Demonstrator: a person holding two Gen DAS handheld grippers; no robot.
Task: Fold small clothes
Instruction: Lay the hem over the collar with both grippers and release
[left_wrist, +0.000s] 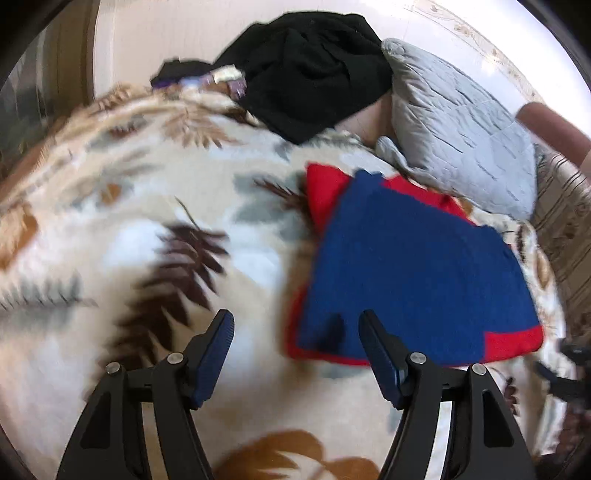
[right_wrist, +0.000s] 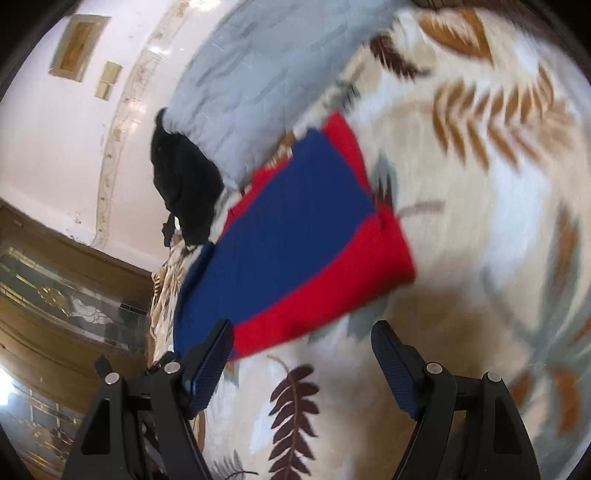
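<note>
Two grippers, one per wrist view, both with jaws spread wide and nothing between the pads. Left gripper: its two blue-padded fingers stand apart over the leaf-print blanket; the right-hand finger overlaps the near edge of the garment in the picture, contact not determinable through the motion blur. Right gripper: its left-hand finger sits in front of the garment's near corner, the other finger over bare blanket; again contact cannot be judged. One folded garment, blue panel on top with red showing along the edges and at two corners, lies flat on the blanket. From the left wrist camera it lies ahead and to the right of the jaws; from the right wrist camera it lies ahead and to the left, running away from the jaws on a diagonal. One blanket, cream with brown, tan and grey fern leaves, covers the whole work surface. Beyond the garment: one grey quilted pillow, just past its far edge. One heap of black clothing lies beside the pillow, near the wall. One bare forearm enters at the right edge of the left wrist view
</note>
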